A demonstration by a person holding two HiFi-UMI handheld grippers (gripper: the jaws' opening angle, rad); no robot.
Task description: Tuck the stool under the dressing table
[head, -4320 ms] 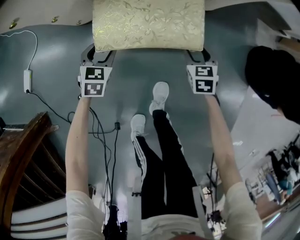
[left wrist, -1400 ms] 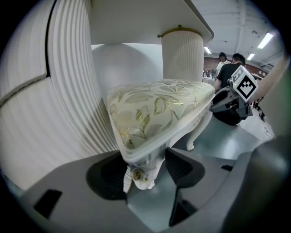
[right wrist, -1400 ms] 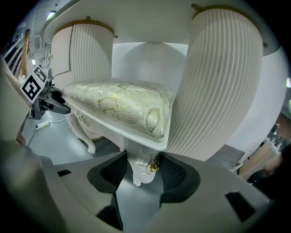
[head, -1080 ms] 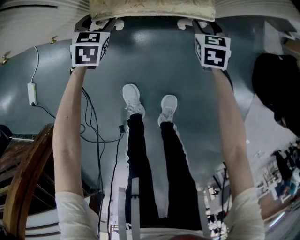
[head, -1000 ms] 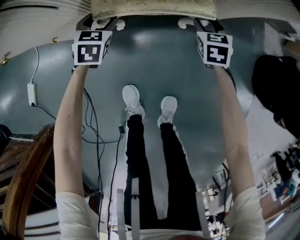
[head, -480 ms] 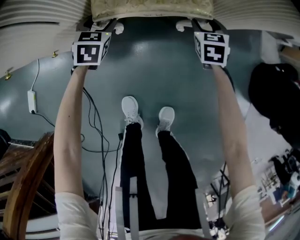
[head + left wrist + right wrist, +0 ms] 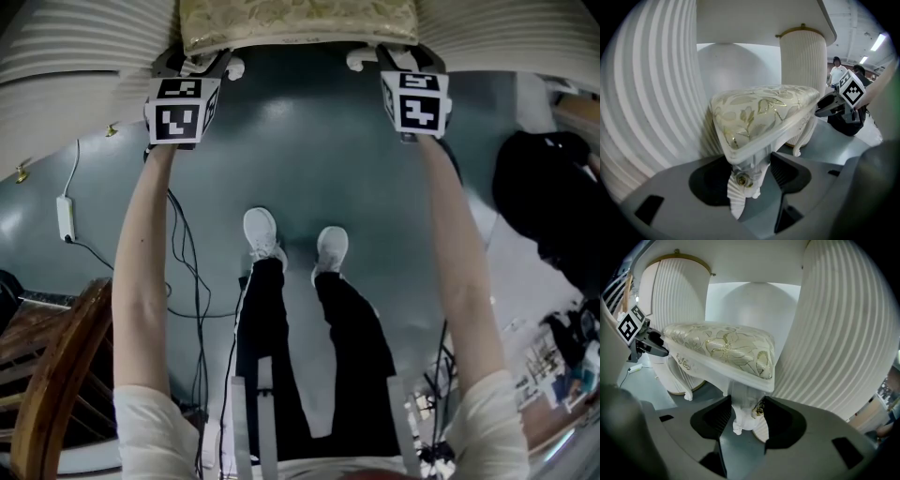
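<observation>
Head view looked steeply down on both arms stretched forward; the left gripper (image 7: 217, 66) and the right gripper (image 7: 377, 62) each met a near corner of the stool (image 7: 298, 19), whose patterned cushion showed only as a strip at the top edge, between the two ribbed pedestals of the dressing table (image 7: 66, 56); the person's shoes (image 7: 261, 230) stood well back on the grey floor (image 7: 300, 141).

Left gripper view had the jaws clamped on the stool's near-left leg (image 7: 740, 185), just under the cushion corner, with a ribbed pedestal close alongside at left and the tabletop (image 7: 754, 18) overhead.

Right gripper view mirrored it; the jaws gripped the near-right leg (image 7: 740, 413), with a pedestal close at right and the kneehole's back wall (image 7: 750, 319) beyond the cushion.

By my reading the push into the kneehole was in hand and mostly done; whether the feet were lifted or on the floor I could not tell. The next move called for an even, level push from both hands, keeping the stool centred between the pedestals, then letting go of both legs.
</observation>
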